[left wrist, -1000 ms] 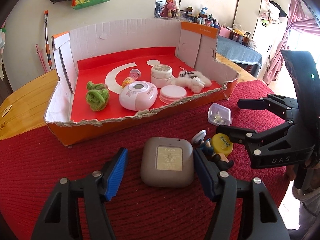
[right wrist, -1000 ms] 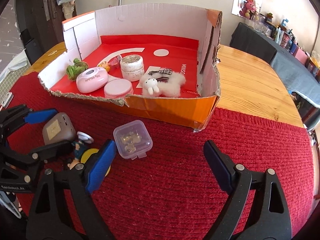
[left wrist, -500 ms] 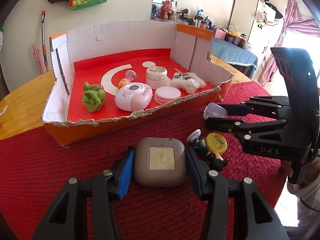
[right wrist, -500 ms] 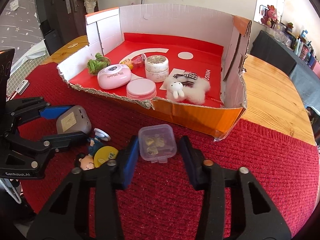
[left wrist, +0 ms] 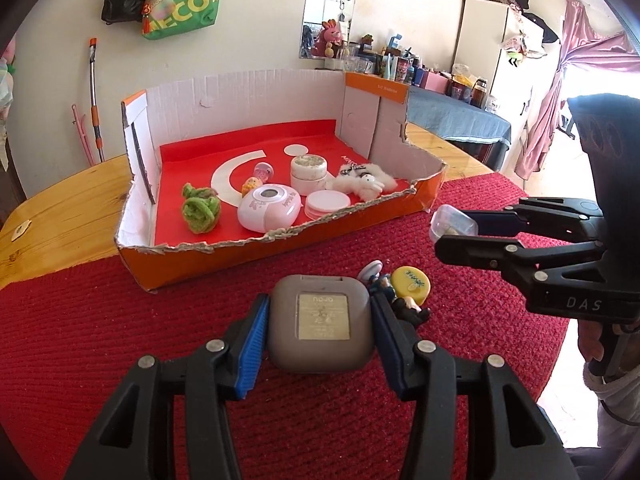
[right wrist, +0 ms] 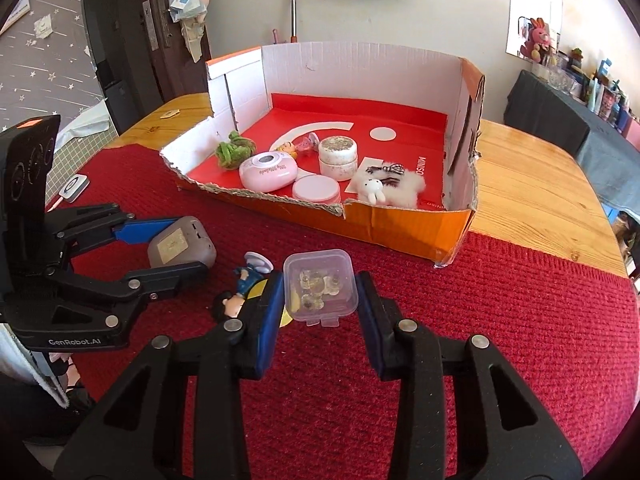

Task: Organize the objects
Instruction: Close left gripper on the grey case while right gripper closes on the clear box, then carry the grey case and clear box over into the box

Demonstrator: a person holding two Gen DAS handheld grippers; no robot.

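Note:
My left gripper (left wrist: 318, 332) is shut on a grey square case (left wrist: 320, 324) and holds it just above the red mat; it also shows in the right wrist view (right wrist: 178, 245). My right gripper (right wrist: 320, 300) is shut on a small clear plastic box (right wrist: 320, 286) with small pieces inside, lifted off the mat; the box shows in the left wrist view (left wrist: 450, 222). A small figurine (right wrist: 236, 292) and a yellow disc (left wrist: 410, 284) lie on the mat between the grippers. The open orange cardboard box (left wrist: 280, 240) stands behind them.
In the cardboard box lie a green yarn ball (left wrist: 200, 208), a pink round case (left wrist: 268, 208), a pink flat disc (left wrist: 326, 204), a white jar (left wrist: 308, 168) and a white plush bunny (left wrist: 368, 180). The wooden table (right wrist: 532, 184) extends around the red mat (right wrist: 500, 340).
Both grippers closed on their objects, the left on the grey case and the right on the clear box. Both objects have risen slightly off the mat.

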